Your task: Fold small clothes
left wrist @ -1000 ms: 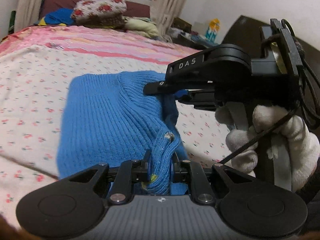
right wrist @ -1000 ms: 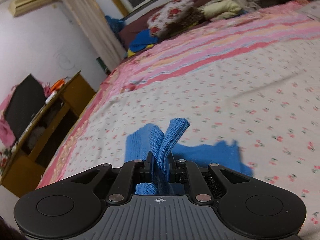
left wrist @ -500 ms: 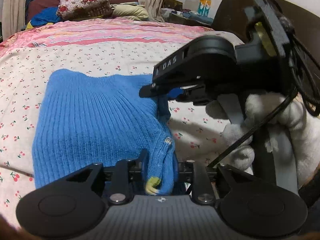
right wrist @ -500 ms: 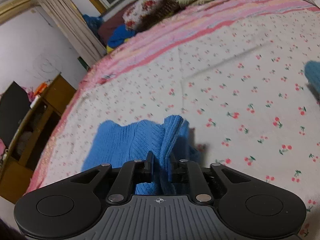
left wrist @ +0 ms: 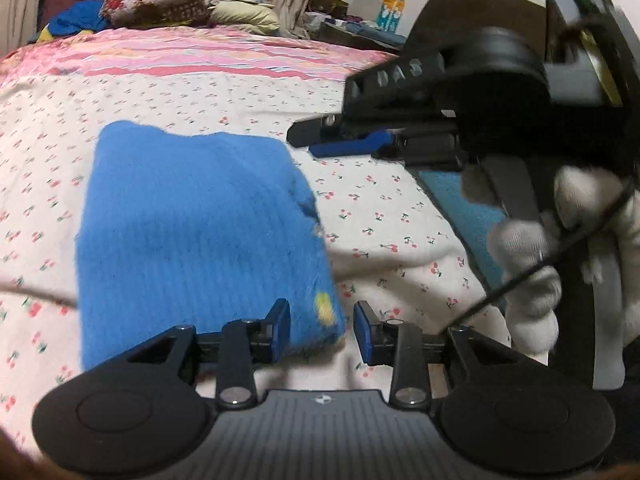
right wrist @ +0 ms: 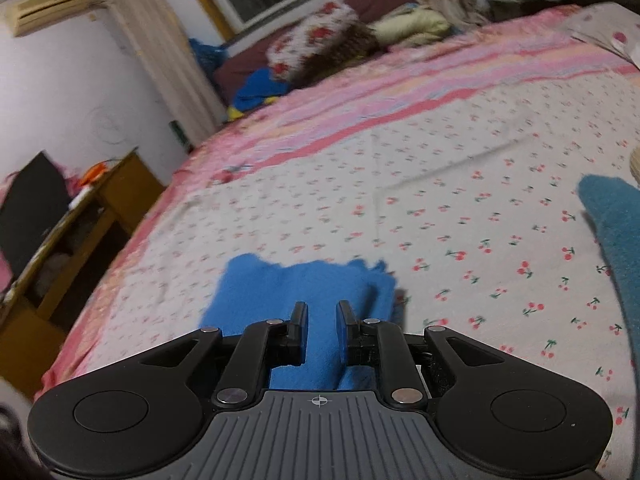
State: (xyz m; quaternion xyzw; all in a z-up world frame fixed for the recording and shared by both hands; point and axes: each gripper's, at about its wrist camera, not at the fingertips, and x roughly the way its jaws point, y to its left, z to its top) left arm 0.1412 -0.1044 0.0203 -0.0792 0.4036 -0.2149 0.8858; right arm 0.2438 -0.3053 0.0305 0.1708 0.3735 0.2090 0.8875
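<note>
Left tool point(left wrist: 322, 330) opening, right tool point(right wrist: 322, 330) slack; neither grips the knit point(left wrist: 200, 232), folded flat on the bed point(left wrist: 380, 216). Soft, light, stretchy: pinch edges or corners.

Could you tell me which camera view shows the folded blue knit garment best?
The left wrist view: the blue knit garment fills it, folded flat, edges and yellow patch visible. The right wrist view shows only its blurred far part beyond the gripper.

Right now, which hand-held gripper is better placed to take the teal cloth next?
Right: the teal cloth lies just beside the right hand-held gripper, whose pads press nothing; the left hand-held gripper is farther off.
</note>
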